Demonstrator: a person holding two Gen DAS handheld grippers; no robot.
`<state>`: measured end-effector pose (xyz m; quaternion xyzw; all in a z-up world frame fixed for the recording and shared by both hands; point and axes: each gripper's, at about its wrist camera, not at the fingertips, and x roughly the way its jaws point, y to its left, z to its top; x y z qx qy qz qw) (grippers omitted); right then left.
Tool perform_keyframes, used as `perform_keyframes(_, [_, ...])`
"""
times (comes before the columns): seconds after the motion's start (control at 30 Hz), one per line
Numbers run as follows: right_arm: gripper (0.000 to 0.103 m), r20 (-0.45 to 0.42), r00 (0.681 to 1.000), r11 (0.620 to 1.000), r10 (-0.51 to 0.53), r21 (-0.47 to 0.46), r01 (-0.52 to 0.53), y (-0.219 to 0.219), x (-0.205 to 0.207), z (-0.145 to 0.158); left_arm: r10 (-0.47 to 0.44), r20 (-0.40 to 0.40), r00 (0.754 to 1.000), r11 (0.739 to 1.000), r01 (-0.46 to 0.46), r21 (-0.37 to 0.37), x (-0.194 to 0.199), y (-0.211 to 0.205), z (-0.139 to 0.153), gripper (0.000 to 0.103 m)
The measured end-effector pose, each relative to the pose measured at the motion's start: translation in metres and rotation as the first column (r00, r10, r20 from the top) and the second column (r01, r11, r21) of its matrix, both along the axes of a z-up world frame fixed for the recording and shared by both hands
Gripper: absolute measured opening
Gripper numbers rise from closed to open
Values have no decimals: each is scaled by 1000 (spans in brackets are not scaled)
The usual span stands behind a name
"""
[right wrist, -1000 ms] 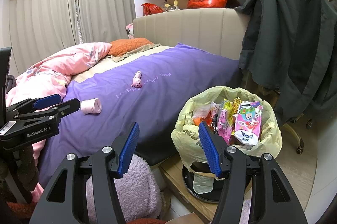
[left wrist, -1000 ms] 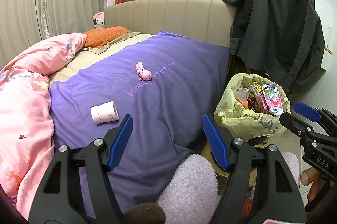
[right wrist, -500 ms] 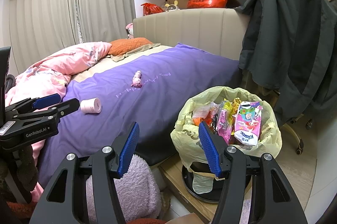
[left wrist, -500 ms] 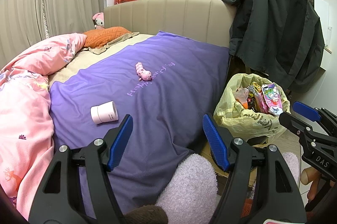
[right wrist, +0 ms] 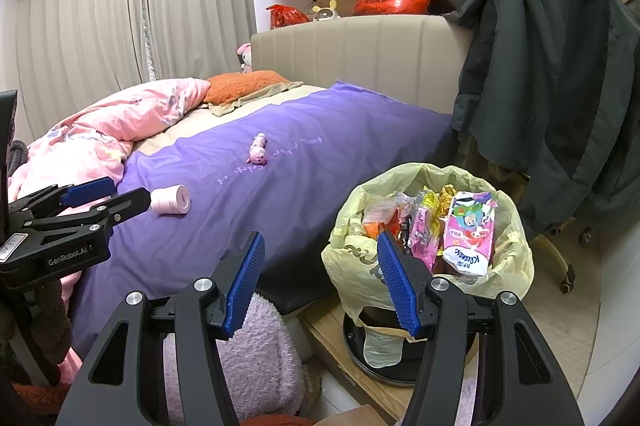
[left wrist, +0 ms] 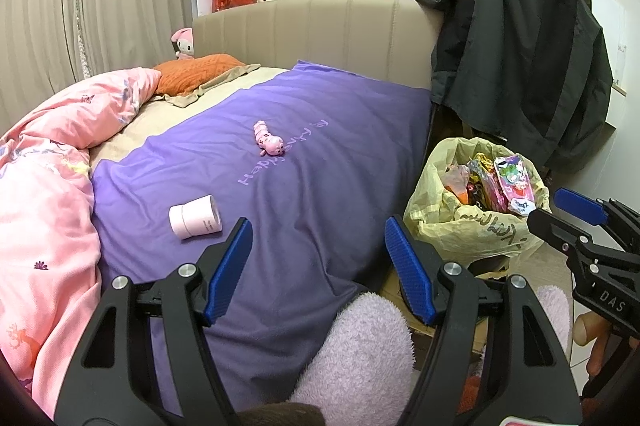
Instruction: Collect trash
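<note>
Two grippers: left gripper (left wrist: 318, 270) and right gripper (right wrist: 320, 282), jaws spread, holding nothing.
Pink cup (left wrist: 195, 217): on its side, near the bed's (left wrist: 340, 154) front edge.
Trash bag (right wrist: 516, 266): beside the bed's front-right corner, full.

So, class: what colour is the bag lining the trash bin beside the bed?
Pale yellow, with dark lettering on the trash bag; the right wrist view shows it best.

Even, soft indoor light from above fills both views; shadows are faint. Fisheye bends the curtains (right wrist: 120, 26) and shelf edges, dark vignette rings the corners, focus is sharp throughout, with no glare
</note>
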<state>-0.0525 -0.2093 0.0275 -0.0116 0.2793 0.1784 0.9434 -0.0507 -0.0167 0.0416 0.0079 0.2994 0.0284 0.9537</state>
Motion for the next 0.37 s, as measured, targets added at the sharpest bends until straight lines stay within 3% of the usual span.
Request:
perform_keyframes(0.2, [55,-51,998,1000,20,-13,-20,11,28,-10,32,-59,998,998,-35,-45,22,24,-13,66])
perform_keyframes(0.3, [58,-66,994,996,90,-3,-90,38,58,-12,164,-73,984,980,-171,-97,45,76,-18,66])
perform_keyframes(0.37, [58,-69,984,987,161,-12,-163,70,82,-13,283,-72,957,947,-290,-138,62,130,-30,66])
